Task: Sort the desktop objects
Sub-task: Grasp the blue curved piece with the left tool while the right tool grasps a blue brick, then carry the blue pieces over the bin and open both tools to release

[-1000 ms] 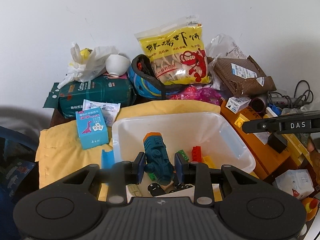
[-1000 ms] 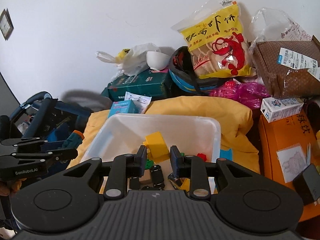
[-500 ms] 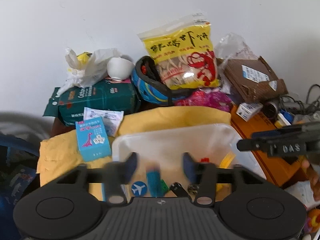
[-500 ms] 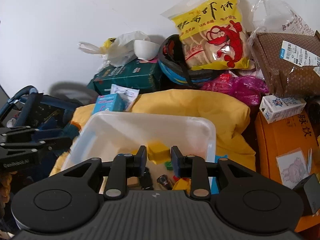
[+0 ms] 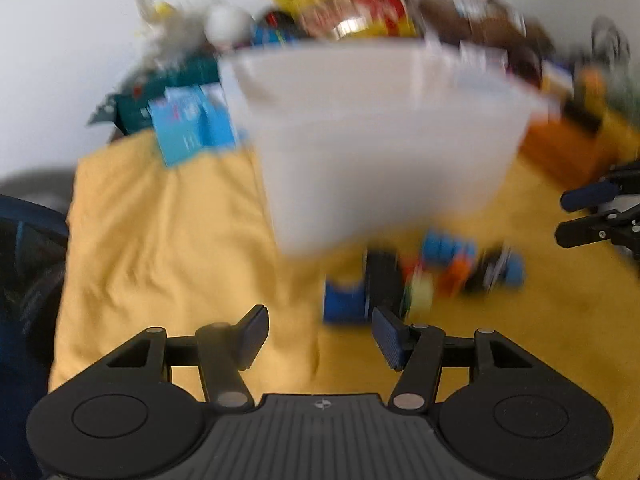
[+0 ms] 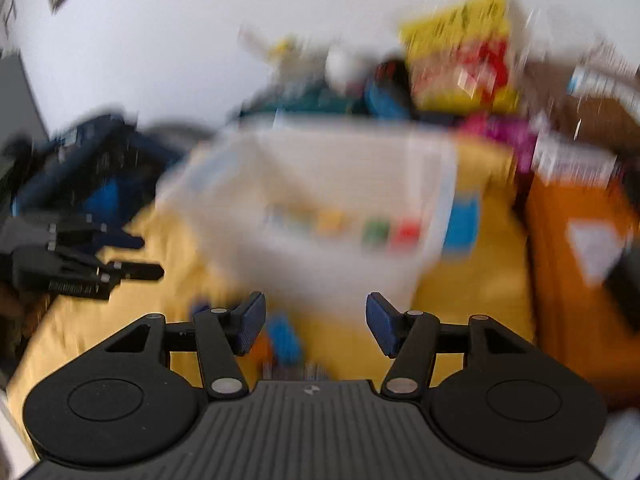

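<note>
Both views are blurring heavily. The left hand-held gripper (image 5: pixel 318 330) is standing released, jaws spread with only yellow cloth (image 5: pixel 168 248) between them. The right hand-held gripper (image 6: pixel 314 320) is opening its jaws, nothing pinched between them; a blurred blue toy piece (image 6: pixel 284 340) is lying just beyond, toward its left finger. The white plastic bin (image 5: pixel 376 128) is sitting at twelve o'clock from the left hand-held gripper, on the cloth covering the surface. A scatter of small toy blocks (image 5: pixel 436 276) is lying at one o'clock, just below the bin. In the right view, coloured blocks (image 6: pixel 372 232) are showing through the bin wall.
</note>
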A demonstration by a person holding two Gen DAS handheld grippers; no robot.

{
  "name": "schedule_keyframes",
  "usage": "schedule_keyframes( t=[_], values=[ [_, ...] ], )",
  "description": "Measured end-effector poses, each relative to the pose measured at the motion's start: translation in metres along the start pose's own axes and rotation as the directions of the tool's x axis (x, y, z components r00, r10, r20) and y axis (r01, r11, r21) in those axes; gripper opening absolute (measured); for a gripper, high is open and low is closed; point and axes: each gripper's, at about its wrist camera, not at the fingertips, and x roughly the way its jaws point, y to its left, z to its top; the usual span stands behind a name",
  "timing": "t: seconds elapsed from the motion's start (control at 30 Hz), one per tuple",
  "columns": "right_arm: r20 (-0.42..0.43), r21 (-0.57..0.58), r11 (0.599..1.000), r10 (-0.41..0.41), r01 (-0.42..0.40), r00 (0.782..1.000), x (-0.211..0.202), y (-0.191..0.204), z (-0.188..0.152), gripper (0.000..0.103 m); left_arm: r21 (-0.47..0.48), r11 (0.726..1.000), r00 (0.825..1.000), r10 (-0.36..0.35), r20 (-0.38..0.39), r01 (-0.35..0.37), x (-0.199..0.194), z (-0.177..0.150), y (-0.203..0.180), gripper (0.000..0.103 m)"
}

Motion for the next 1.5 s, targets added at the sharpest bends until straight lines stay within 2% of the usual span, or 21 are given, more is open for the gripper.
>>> schedule_keyframes(
  t=[0.07, 0.13, 0.3, 0.47, 0.53, 0.6, 0.63, 0.67, 0.7, 0.87, 1.23, 1.5],
  values=[
    [-0.053, -0.034, 0.999, -0.007, 0.006, 0.999, 0.017, 0.004, -0.019, 0.059, 0.011, 0.999, 0.999, 0.036, -0.016, -0.036, 0.012, -0.006, -0.002, 0.060],
    [-0.087, -0.044, 0.999, -0.018, 0.014, 0.996, 0.031, 0.005, -0.027, 0.058, 0.000, 1.000, 1.000, 0.019, 0.008, -0.019, 0.016, -0.004, -0.002, 0.060],
    [-0.111, -0.053, 0.999, -0.021, 0.015, 0.994, 0.044, 0.007, -0.030, 0.058, 0.070, 0.998, 1.000, 0.011, 0.000, -0.011, 0.033, 0.001, -0.014, 0.059],
    [-0.107, -0.082, 0.997, -0.024, 0.015, 0.994, 0.052, 0.009, -0.030, 0.056, 0.077, 0.997, 1.000, 0.017, -0.004, -0.017, 0.045, 0.007, -0.019, 0.058],
    [-0.104, -0.095, 0.995, -0.024, 0.014, 0.994, 0.056, 0.011, -0.030, 0.055, 0.092, 0.996, 1.000, 0.013, -0.013, -0.012, 0.051, 0.010, -0.020, 0.054],
    [-0.107, -0.104, 0.995, -0.024, 0.013, 0.994, 0.062, 0.012, -0.030, 0.054, 0.092, 0.996, 1.000, -0.006, -0.011, 0.007, 0.054, 0.011, -0.020, 0.046],
    [-0.117, -0.101, 0.995, -0.023, 0.011, 0.993, 0.065, 0.012, -0.031, 0.049, 0.090, 0.996, 1.000, -0.020, -0.010, 0.021, 0.053, 0.011, -0.020, 0.038],
    [-0.128, -0.095, 0.995, -0.020, 0.008, 0.992, 0.068, 0.012, -0.031, 0.038, 0.090, 0.996, 1.000, -0.021, -0.005, 0.021, 0.052, 0.010, -0.022, 0.037],
    [-0.132, -0.089, 0.996, -0.014, 0.002, 0.991, 0.070, 0.011, -0.031, 0.038, 0.093, 0.996, 1.000, -0.017, 0.002, 0.016, 0.050, 0.010, -0.022, 0.037],
    [-0.103, -0.062, 0.998, 0.015, -0.022, 0.995, 0.058, 0.010, -0.036, 0.038, 0.078, 0.997, 0.999, -0.032, 0.030, 0.029, 0.031, 0.003, -0.020, 0.037],
    [0.030, 0.069, 0.996, 0.054, -0.056, 0.998, -0.005, 0.000, -0.030, 0.038, -0.056, 0.993, 0.987, -0.092, 0.133, 0.100, -0.047, -0.001, -0.013, 0.037],
    [0.157, 0.111, 0.990, 0.068, -0.086, 0.985, -0.036, 0.001, 0.021, 0.038, -0.094, 0.987, 0.971, -0.108, 0.213, 0.130, -0.082, 0.044, -0.010, 0.037]
  ],
)
